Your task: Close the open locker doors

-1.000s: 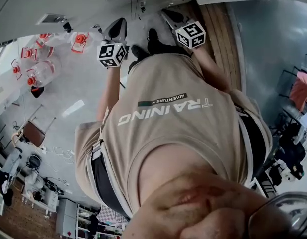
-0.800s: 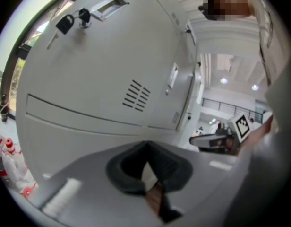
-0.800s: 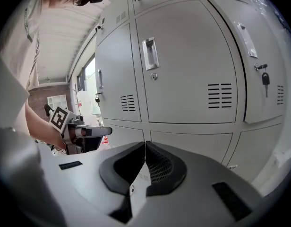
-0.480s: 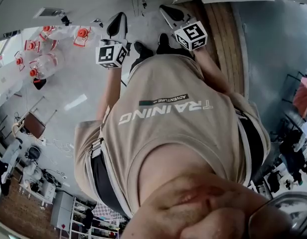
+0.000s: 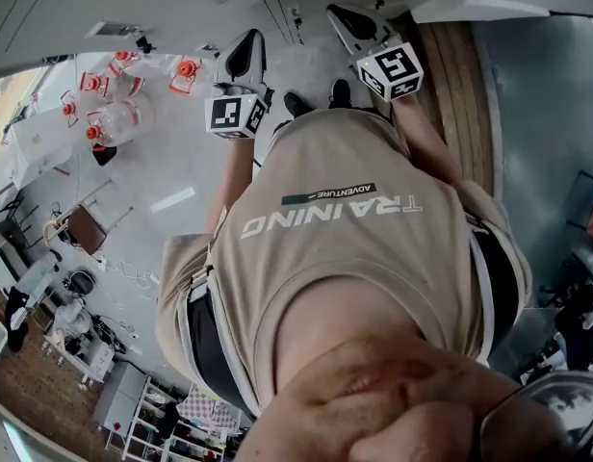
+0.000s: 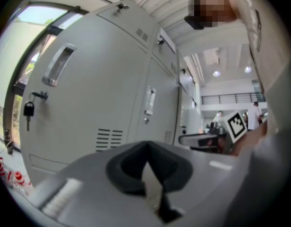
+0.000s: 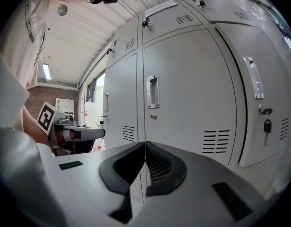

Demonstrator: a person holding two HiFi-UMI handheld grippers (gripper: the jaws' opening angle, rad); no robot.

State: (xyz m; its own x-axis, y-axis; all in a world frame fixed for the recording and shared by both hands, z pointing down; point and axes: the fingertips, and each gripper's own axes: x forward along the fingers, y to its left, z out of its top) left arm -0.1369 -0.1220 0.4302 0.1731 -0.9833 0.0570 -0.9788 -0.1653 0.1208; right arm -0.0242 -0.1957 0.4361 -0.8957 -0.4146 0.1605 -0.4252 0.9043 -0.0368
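Since a second ago the left gripper (image 5: 243, 54) and right gripper (image 5: 354, 25) have drifted rightward, jaws pressed together, empty, facing locker doors (image 7: 183, 93) seemingly already closed.

Bright daylight, strong fisheye warp, black corners, blurry jaws on left gripper (image 6: 147, 149).

You stand in a workshop-type hall, not a home: grey steel lockers (image 7: 192, 93) with vents and keyed handles, corrugated metal roof (image 7: 84, 32), brick wall (image 7: 44, 94), large water jugs (image 5: 118, 121) at ten o'clock, shelving racks (image 5: 142, 420) at seven.
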